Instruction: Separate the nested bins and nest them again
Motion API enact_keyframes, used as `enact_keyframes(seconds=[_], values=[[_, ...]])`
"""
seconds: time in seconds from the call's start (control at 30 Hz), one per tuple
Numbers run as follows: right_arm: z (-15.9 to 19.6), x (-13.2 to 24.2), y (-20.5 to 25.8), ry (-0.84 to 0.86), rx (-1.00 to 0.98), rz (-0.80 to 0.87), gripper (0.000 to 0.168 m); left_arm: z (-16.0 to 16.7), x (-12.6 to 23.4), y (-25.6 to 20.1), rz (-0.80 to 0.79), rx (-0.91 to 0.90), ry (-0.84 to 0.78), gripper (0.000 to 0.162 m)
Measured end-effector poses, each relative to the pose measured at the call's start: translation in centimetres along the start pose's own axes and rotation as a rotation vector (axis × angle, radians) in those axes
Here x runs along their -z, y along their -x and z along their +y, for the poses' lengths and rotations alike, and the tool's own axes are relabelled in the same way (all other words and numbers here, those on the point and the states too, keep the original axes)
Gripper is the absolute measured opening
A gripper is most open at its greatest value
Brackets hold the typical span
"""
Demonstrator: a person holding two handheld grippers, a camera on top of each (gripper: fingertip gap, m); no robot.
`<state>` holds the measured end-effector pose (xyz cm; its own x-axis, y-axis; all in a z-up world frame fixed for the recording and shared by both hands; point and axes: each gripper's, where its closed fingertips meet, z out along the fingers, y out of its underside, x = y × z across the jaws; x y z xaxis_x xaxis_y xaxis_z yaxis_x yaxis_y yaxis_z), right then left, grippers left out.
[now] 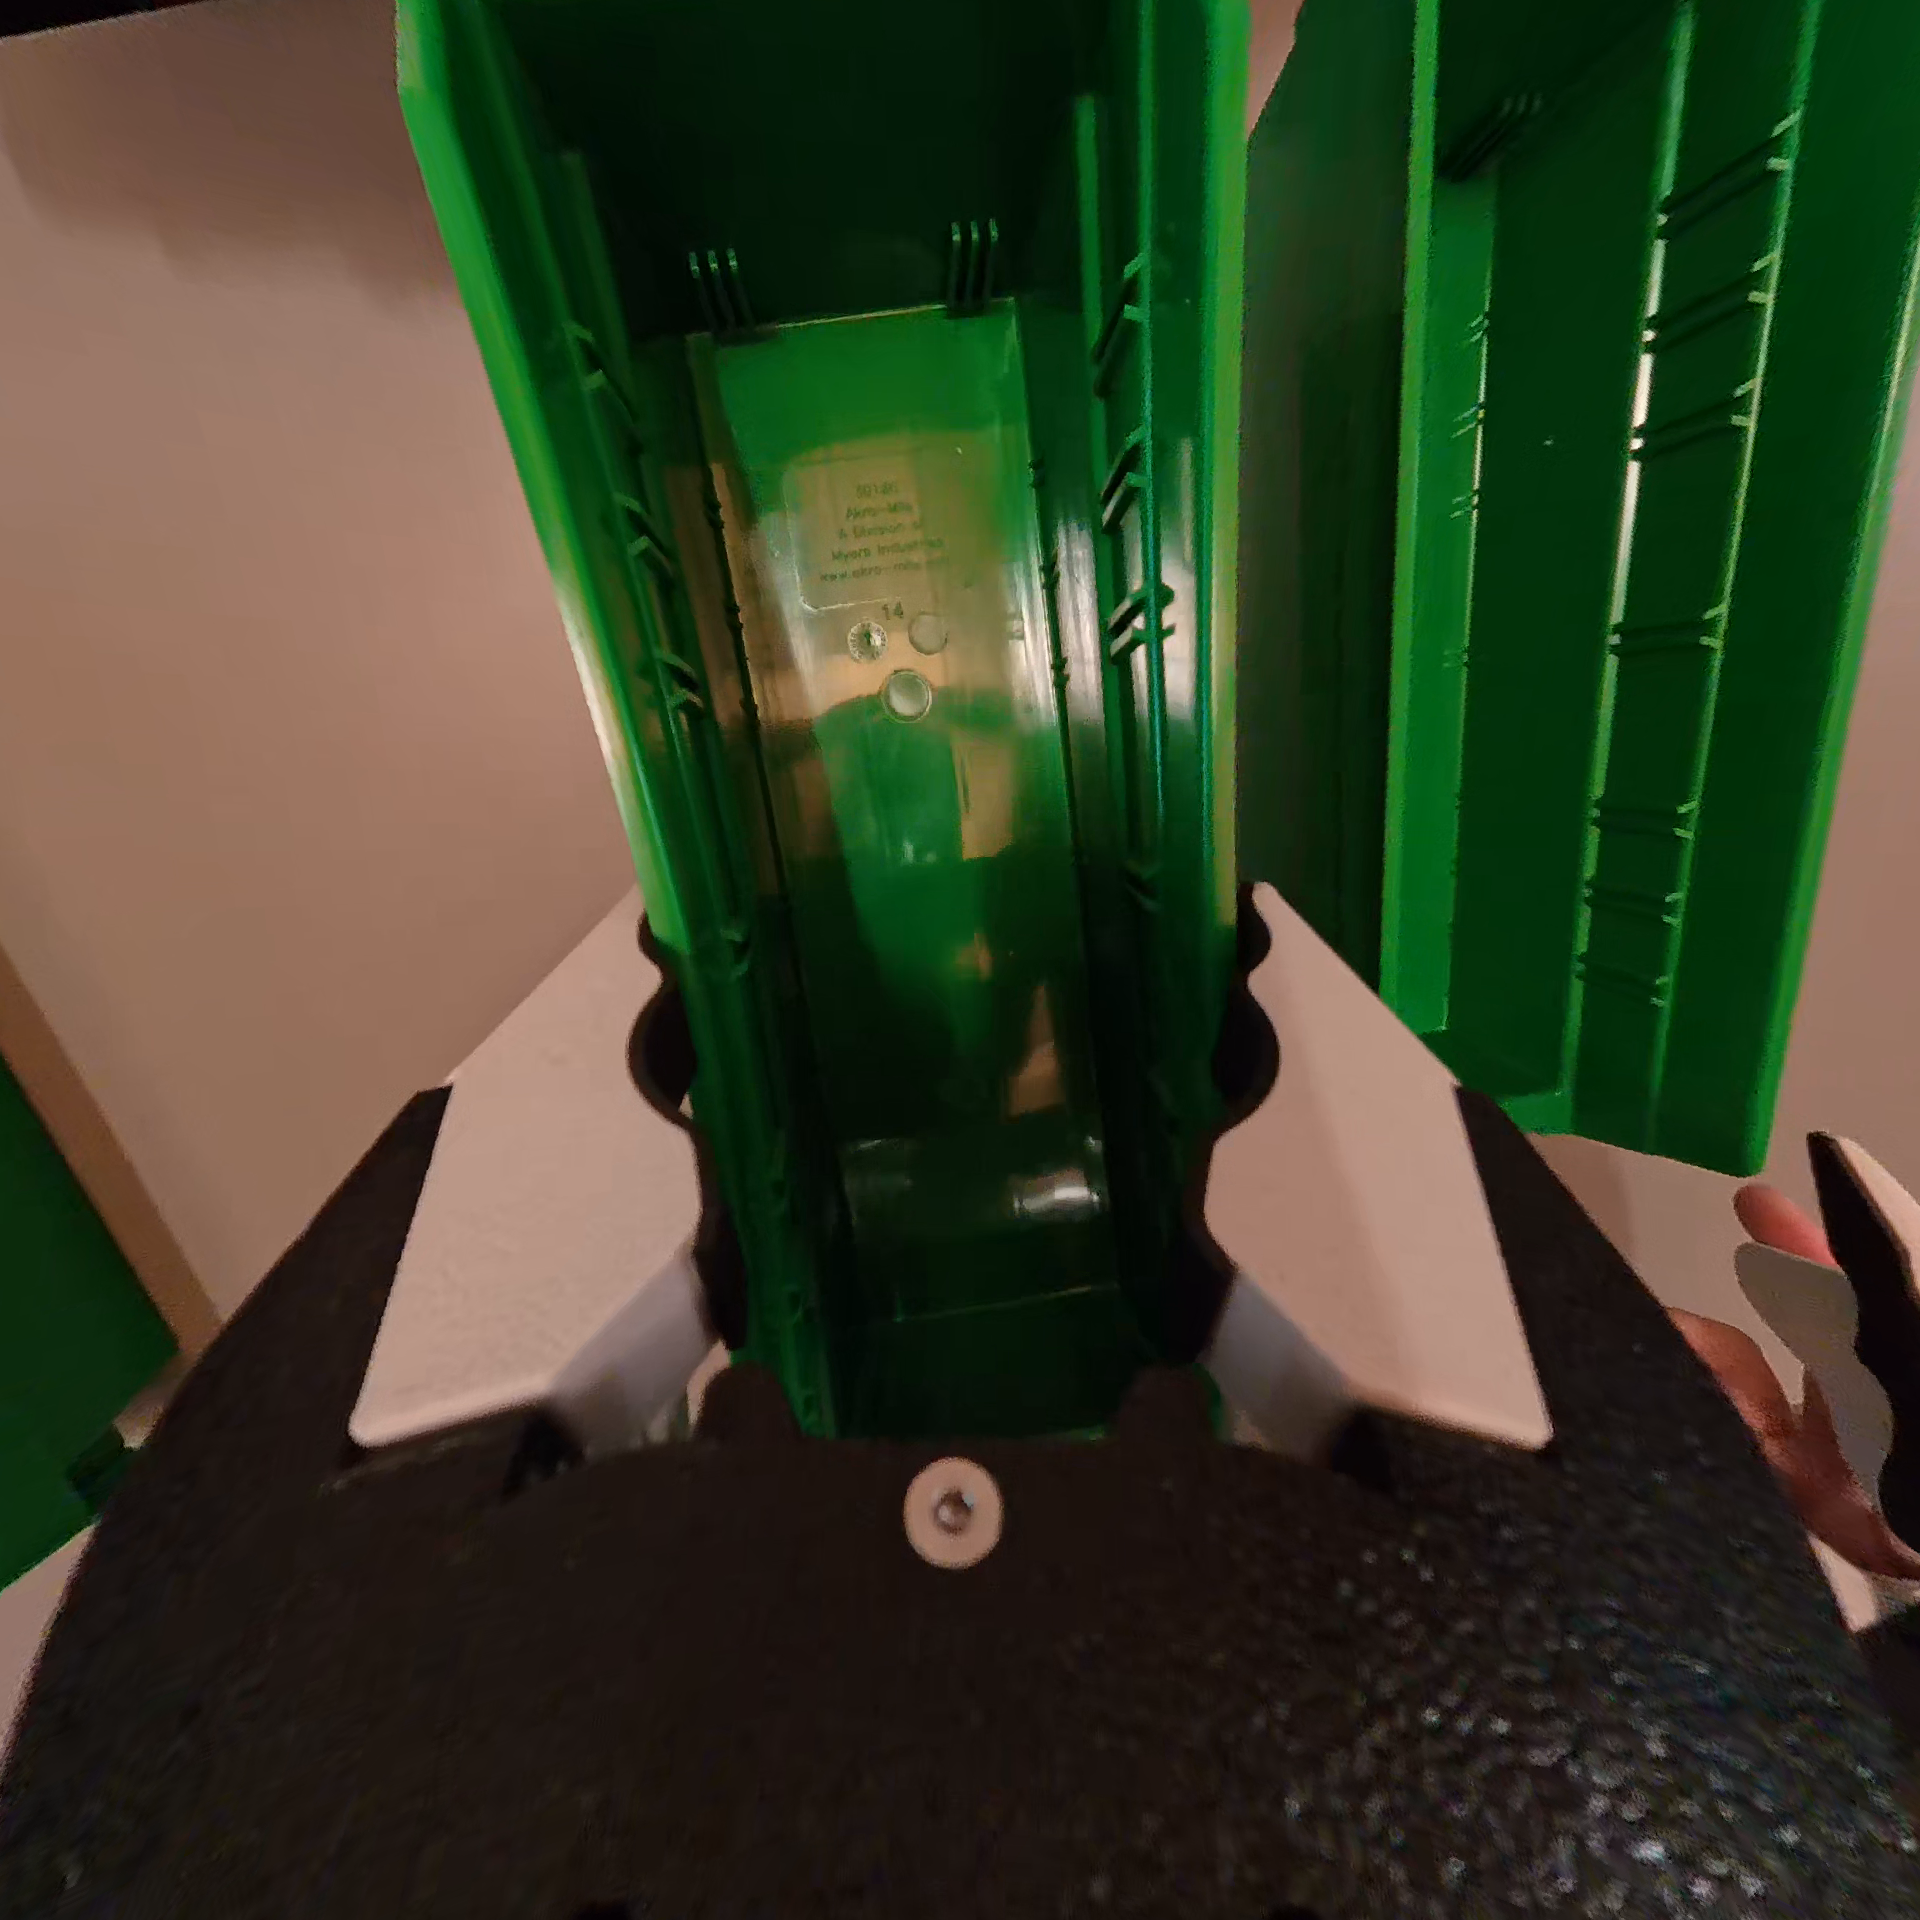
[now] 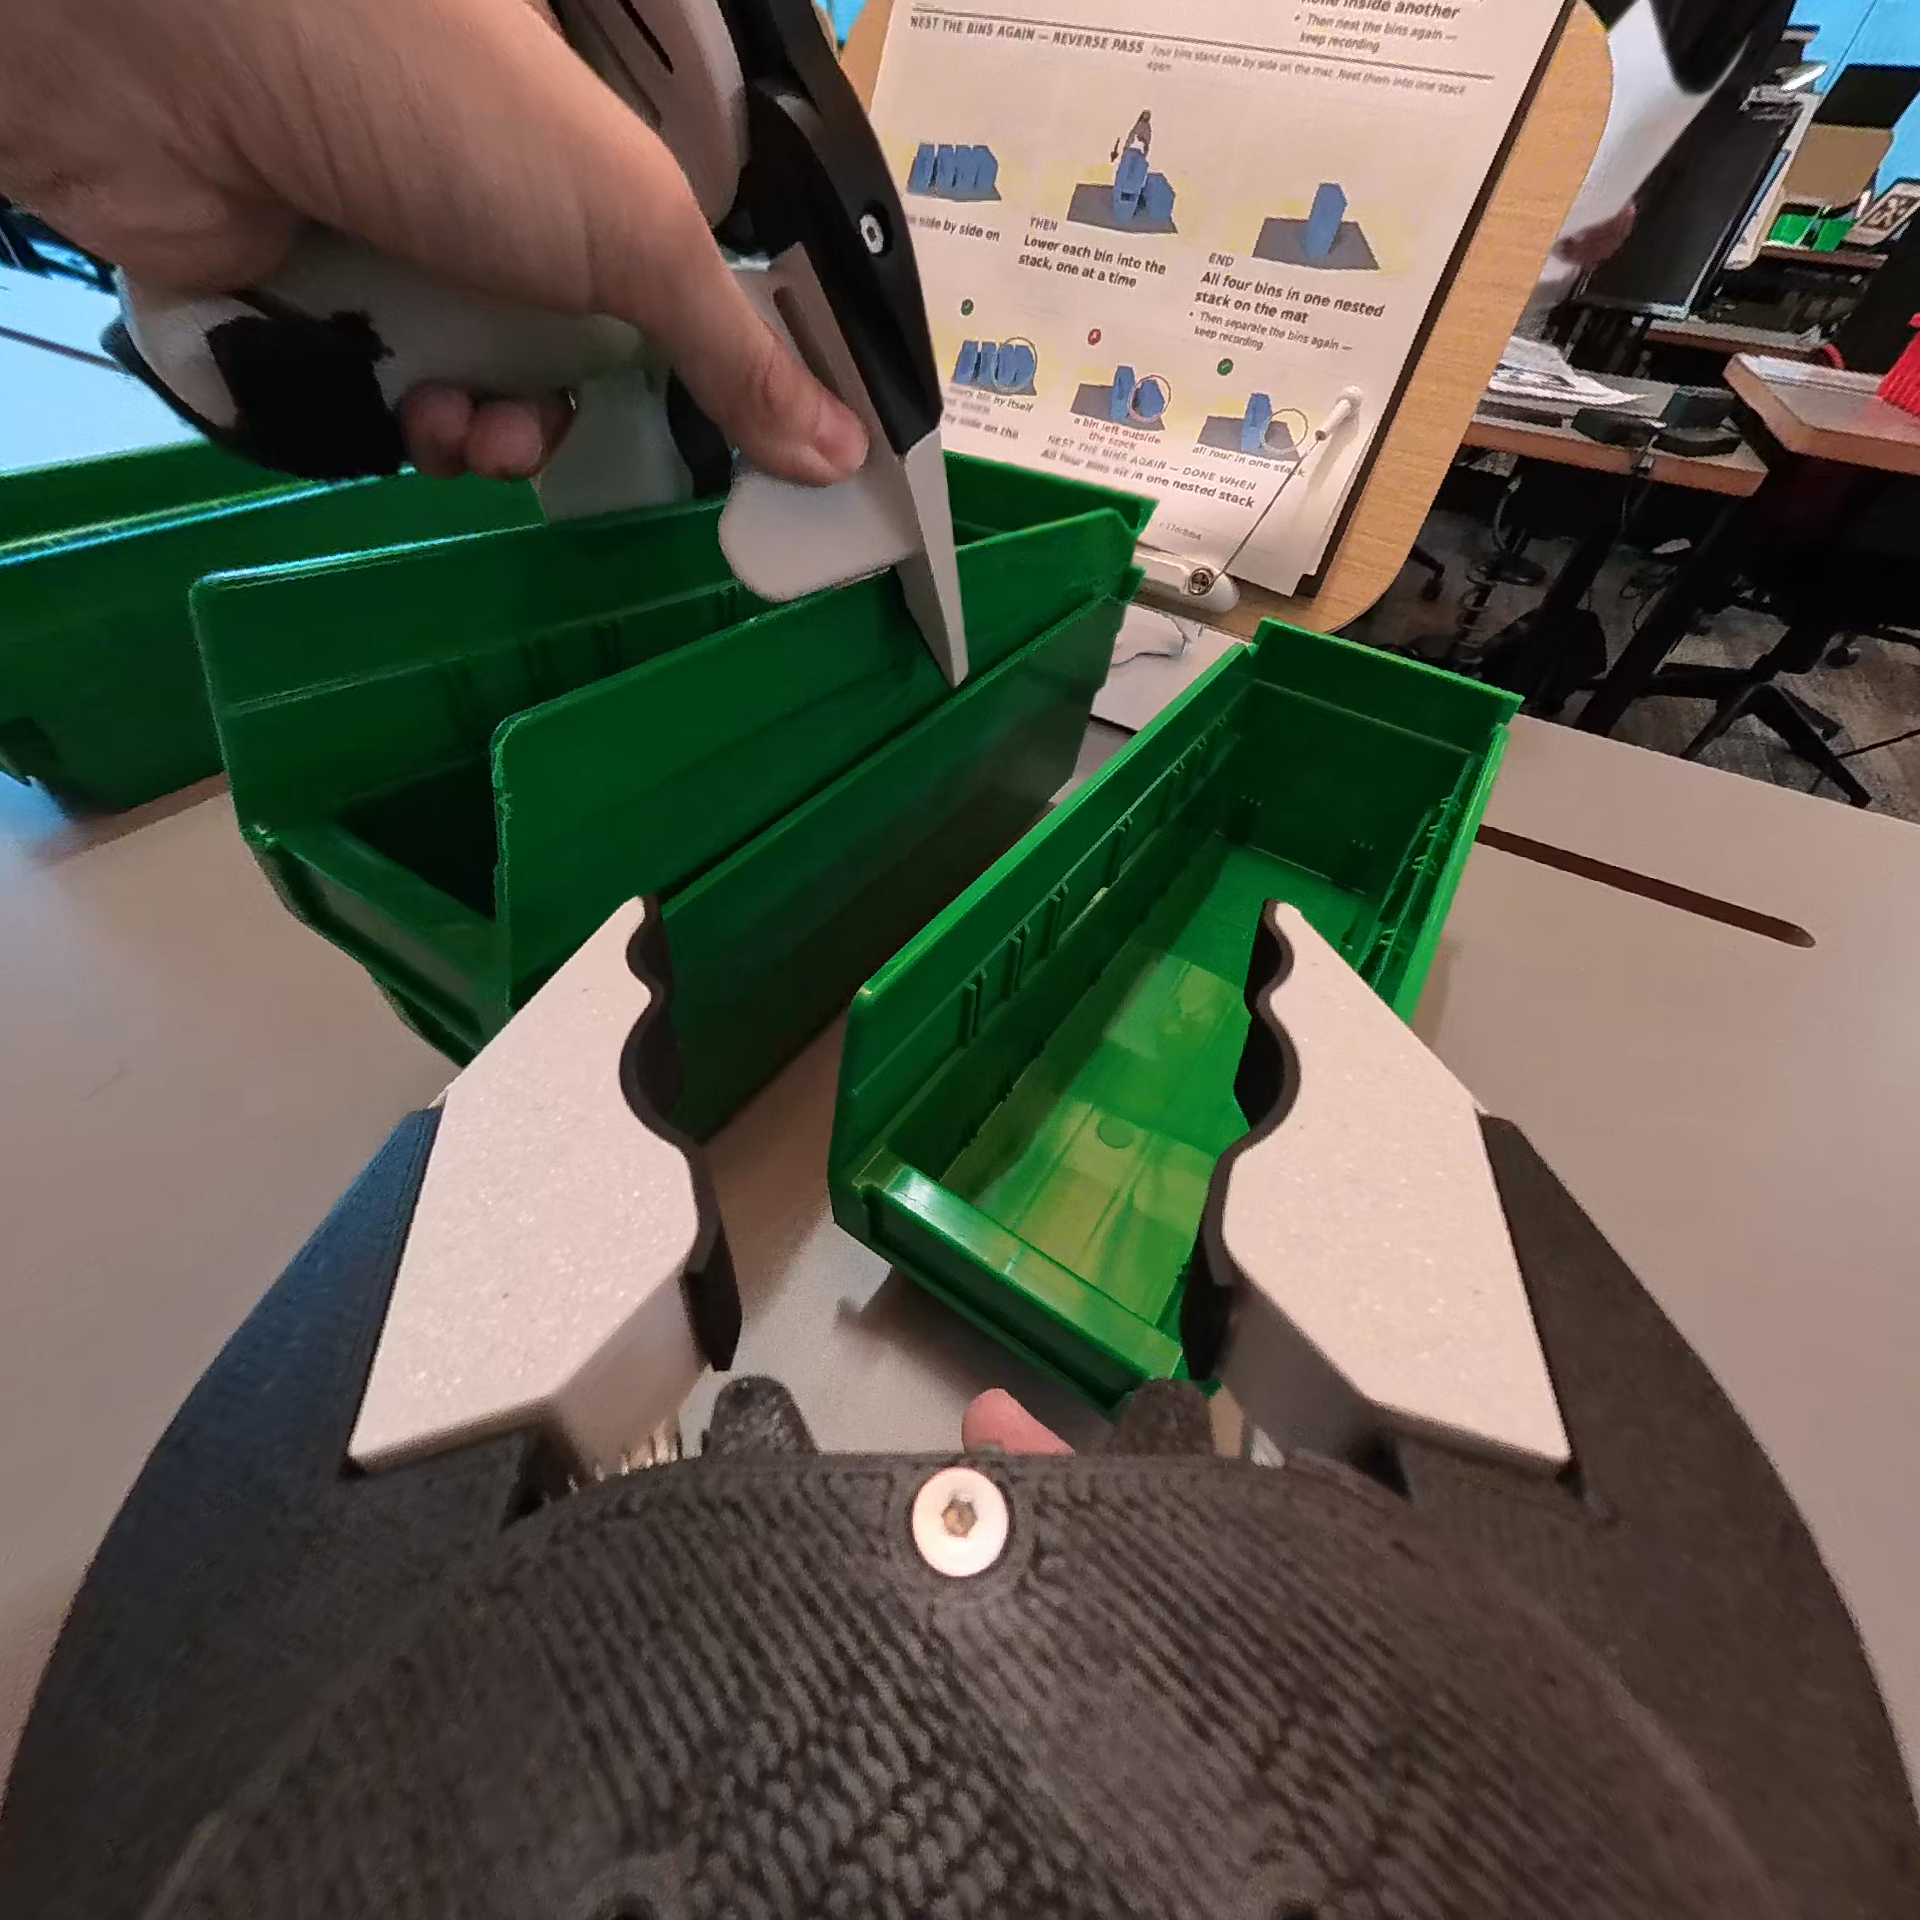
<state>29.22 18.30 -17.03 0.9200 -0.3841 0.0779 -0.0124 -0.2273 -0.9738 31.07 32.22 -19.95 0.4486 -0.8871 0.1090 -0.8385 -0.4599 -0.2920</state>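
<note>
Several green plastic bins stand on a beige table (image 2: 1662,1091). My left gripper (image 1: 951,935) straddles a narrow green bin (image 1: 904,582), with a finger pressed on each side wall. In the right wrist view this gripper (image 2: 914,582), held by a hand (image 2: 416,156), holds that bin (image 2: 727,748) tilted inside an outer bin (image 2: 416,665). A loose empty bin (image 2: 1091,1091) lies to the right, also in the left wrist view (image 1: 1558,623). My right gripper (image 2: 961,914) is open and empty above that bin's near end. It shows in the left wrist view (image 1: 1860,1247) too.
Another green bin (image 2: 104,582) lies at the far left, also in the left wrist view (image 1: 62,1299). A printed instruction sheet on a board (image 2: 1195,260) stands behind the bins. A dark slot (image 2: 1642,883) cuts the table at right. Desks and chairs (image 2: 1766,416) stand beyond.
</note>
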Motion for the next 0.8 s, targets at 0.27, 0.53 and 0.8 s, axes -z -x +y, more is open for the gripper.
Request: enact_keyframes(seconds=[0.27, 0.53, 0.8], values=[[0.1, -0.1, 0.0, 0.003, -0.001, -0.005, 0.109, 0.8, 0.0, 1.0, -0.010, 0.013, 0.035, 0.106], [0.1, -0.2, 0.6, 0.008, 0.015, -0.016, 0.107, 1.7, 0.3, 1.9, 0.001, 0.033, 0.065, 0.109], [0.3, -0.5, 1.2, 0.017, 0.031, -0.026, 0.107, 2.7, 0.4, 2.0, -0.016, 0.014, 0.111, 0.114]])
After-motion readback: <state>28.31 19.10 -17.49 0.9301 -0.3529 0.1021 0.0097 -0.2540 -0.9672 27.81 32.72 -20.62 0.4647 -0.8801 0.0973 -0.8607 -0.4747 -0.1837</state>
